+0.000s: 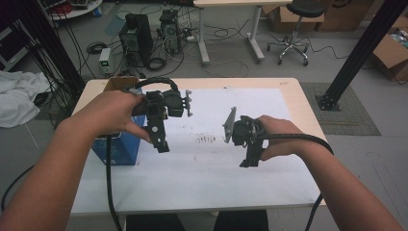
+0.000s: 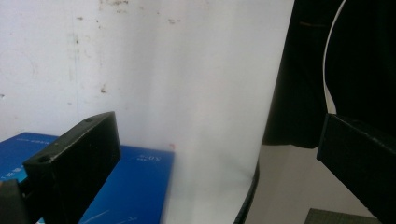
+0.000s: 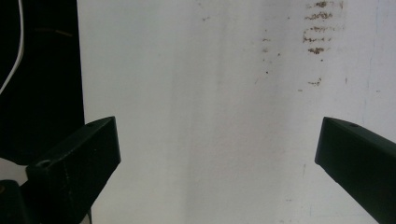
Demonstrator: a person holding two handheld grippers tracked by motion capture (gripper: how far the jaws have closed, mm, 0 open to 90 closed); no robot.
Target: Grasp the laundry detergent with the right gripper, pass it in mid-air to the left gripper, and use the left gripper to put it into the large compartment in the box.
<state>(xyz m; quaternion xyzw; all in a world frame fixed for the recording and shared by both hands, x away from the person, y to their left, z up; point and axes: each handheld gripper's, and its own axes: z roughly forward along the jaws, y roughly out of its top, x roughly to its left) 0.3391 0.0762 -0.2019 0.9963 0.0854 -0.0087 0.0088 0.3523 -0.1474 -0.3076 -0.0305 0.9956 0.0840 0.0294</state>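
Fingers of both grippers stood spread, with nothing between them. In the left gripper view the two black jaws were wide apart over white sheet point(image 2: 187, 84), and the right gripper view showed the same gap over stained sheet, again with nothing held.

The left gripper point(image 1: 161, 144) hung above the table's left part, jaws pointing down and toward the person. The blue box point(image 1: 120, 147) stood at the left edge of the table point(image 1: 288, 86), just beside and slightly to the left of those jaws. In the left gripper view its blue top point(image 2: 135, 186) lay low between the jaws, nearer the left one. The box's long axis could not be told from these views; an arm covered much of it.

The right gripper point(image 1: 250, 159) hovered over the bare middle-right of the sheet, well apart from the box, with a patch of brown stains point(image 1: 206, 139) lying between the two grippers.

Judgement: the left gripper was plainly the nearer to the box, and any grasp would fall to it. It would need to shift leftward and down so the box sat squarely between its jaws. The right one had no object within reach.
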